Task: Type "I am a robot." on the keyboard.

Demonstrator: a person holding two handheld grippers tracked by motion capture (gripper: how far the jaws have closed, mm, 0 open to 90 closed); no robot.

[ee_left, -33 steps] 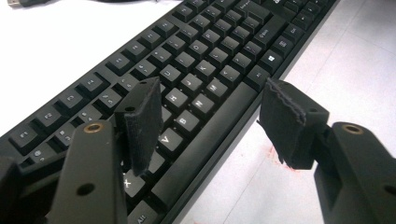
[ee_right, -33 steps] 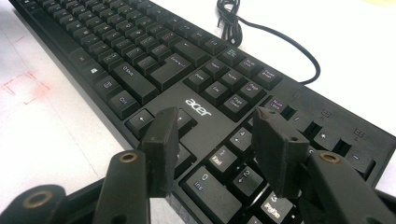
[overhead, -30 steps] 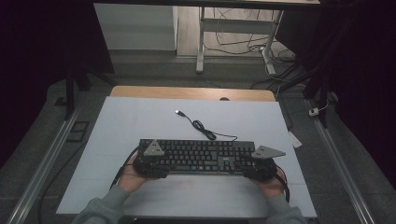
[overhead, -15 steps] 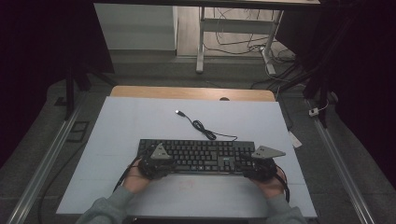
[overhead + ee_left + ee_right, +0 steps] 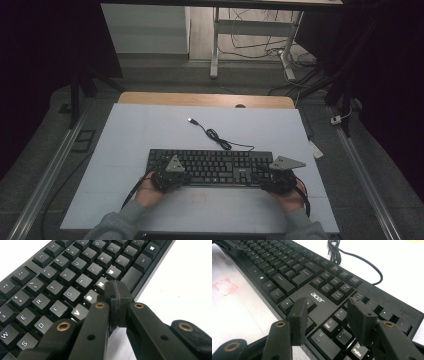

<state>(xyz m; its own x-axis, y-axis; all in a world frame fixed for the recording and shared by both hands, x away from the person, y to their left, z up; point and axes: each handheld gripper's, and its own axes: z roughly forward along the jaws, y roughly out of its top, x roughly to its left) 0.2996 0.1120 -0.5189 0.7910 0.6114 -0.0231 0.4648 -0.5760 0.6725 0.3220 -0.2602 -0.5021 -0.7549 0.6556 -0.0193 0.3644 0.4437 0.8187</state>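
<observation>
A black Acer keyboard (image 5: 215,167) lies on the white mat (image 5: 150,125) near the front edge. Its cable (image 5: 215,135) curls back to a loose USB plug (image 5: 191,120). My left gripper (image 5: 170,176) hangs over the keyboard's left half. In the left gripper view my left gripper (image 5: 116,290) is shut with nothing between its jaws, which have just been closing, and its tip sits over the keyboard (image 5: 62,277) near the N key. My right gripper (image 5: 277,179) hovers at the right end. There my right gripper (image 5: 328,307) stands open above the keyboard (image 5: 317,297), over its arrow keys and number pad.
The cable (image 5: 362,262) loops on the mat behind the keyboard. A faint red square mark (image 5: 224,287) is drawn on the mat in front of it. A wooden table edge (image 5: 200,99) shows behind the mat, and metal rails (image 5: 45,180) flank the table.
My left gripper has shifted a little to the right along the keyboard's front. The right gripper has stayed where it was.
</observation>
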